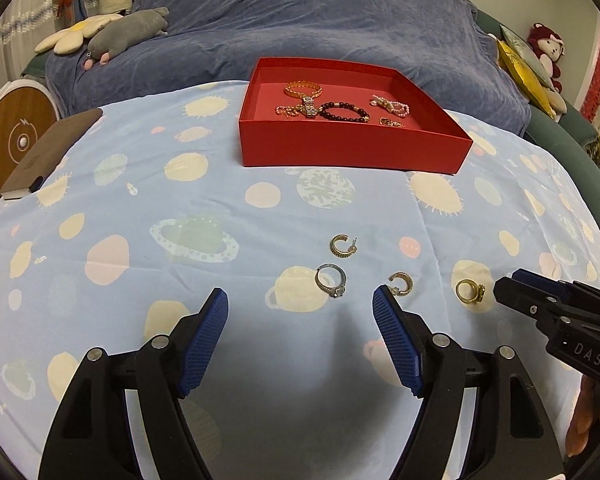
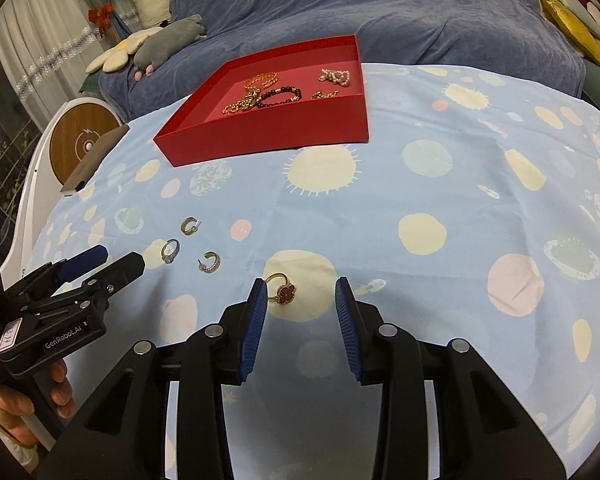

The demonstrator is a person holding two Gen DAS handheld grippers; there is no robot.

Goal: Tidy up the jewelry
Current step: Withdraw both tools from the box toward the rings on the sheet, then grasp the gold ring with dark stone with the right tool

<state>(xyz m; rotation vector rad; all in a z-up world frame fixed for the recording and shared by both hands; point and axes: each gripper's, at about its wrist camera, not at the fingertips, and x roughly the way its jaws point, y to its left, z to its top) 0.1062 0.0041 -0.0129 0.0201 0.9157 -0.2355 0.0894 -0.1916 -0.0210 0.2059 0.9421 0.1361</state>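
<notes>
Jewelry lay in two groups on a blue cloth (image 1: 180, 208) with pale planets. Four small pieces rested near the grippers: a gold ring (image 2: 282, 289) with a red clover, a silver ring (image 1: 331, 280), and two hoop earrings, one (image 1: 342, 245) farther from the grippers than the other (image 1: 401, 283). The left gripper (image 1: 300, 300) was spread wide and held nothing; the silver ring lay just ahead of the gap between its fingers, with its stone toward the camera. The right gripper (image 2: 300, 292) was also open, and the gold ring lay flat between its fingertips, closer to the left finger, with the clover turned toward the camera. Whether the finger touched the ring I could not tell. A red box (image 1: 352, 152) stood farther back on the cloth, its long side across the left view, and held a dark bead bracelet (image 1: 344, 111), gold chains (image 1: 302, 90) and a pink bead piece (image 1: 392, 105).
</notes>
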